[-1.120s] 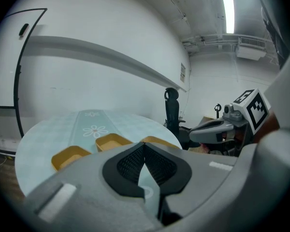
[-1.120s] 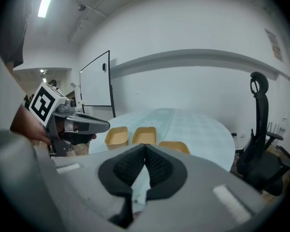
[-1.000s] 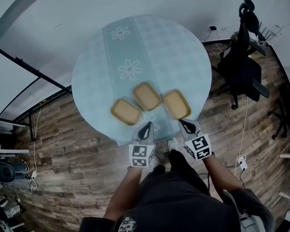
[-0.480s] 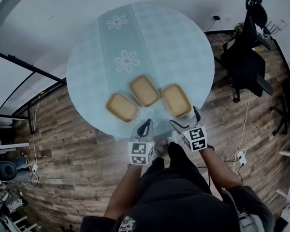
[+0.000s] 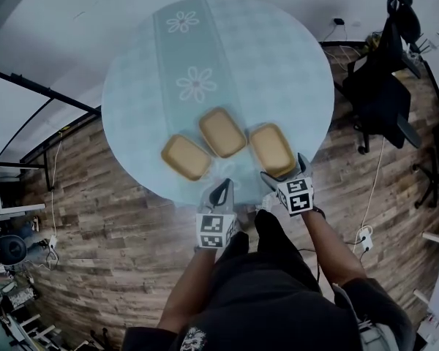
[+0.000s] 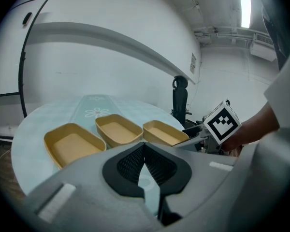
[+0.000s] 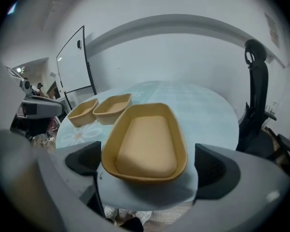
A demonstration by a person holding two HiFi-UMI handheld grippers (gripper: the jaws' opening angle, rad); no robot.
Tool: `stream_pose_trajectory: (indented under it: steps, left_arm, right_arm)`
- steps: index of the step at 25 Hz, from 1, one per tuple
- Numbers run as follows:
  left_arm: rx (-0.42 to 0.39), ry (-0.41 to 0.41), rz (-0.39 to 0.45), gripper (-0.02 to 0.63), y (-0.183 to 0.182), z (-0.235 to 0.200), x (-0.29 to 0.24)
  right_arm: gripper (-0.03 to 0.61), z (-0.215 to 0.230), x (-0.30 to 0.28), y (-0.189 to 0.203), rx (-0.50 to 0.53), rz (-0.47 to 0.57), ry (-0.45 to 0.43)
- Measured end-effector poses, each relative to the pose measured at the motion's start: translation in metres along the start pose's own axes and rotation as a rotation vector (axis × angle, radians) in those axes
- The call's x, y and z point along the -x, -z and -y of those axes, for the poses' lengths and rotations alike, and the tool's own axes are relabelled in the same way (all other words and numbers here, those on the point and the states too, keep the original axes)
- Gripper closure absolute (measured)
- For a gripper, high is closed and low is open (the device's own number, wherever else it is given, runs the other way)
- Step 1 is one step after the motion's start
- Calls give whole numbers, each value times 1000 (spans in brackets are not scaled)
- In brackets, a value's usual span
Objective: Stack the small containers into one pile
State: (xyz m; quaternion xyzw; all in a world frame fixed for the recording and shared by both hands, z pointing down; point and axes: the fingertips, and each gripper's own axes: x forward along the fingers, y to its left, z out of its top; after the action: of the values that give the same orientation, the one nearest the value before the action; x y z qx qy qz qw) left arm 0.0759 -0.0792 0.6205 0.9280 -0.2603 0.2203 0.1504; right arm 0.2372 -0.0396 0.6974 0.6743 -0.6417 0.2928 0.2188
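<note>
Three tan containers lie side by side near the front of the round table (image 5: pixel 278 57): left (image 5: pixel 185 157), middle (image 5: pixel 222 132) and right (image 5: pixel 271 149). My right gripper (image 5: pixel 284 169) is at the near end of the right container (image 7: pixel 147 141). Its jaws have just been opening and now stand wide on both sides of that container, the pads (image 7: pixel 84 158) clear of its walls. My left gripper (image 5: pixel 221 192) is shut with nothing in it (image 6: pixel 145 146), just short of the table's front edge, between the left container (image 6: pixel 72 144) and the middle one (image 6: pixel 118 129).
The table carries a pale blue checked cloth with a flowered runner (image 5: pixel 194 79). A black office chair (image 5: pixel 380 93) stands to the right on the wooden floor. A black metal frame (image 5: pixel 36 93) runs along the left. The person's legs are below the grippers.
The right gripper's jaws went from shut to wide open as it moved forward to the right container. The left gripper stayed shut and barely shifted.
</note>
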Motion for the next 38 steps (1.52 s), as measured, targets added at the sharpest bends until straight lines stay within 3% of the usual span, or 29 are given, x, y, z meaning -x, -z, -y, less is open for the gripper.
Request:
stream_pose_trajectory:
  steps: [11,21,25,38]
  left_arm:
    - [11,-28,-16,620,6,-11,0]
    - [0,-23,-29,620,12,-12,3]
    - [3,-22,-29,620,11,-10,4]
    - [32,-66,13,620,2,-18,18]
  right_arm:
    - [-9,-4,-15,2,54,-29,-26]
    - [78,-6,-10,-2,70,-22,-23]
    - [85,0,-4,-6,54,2,-9]
    - [86,-15,5,-58,40,89,-29]
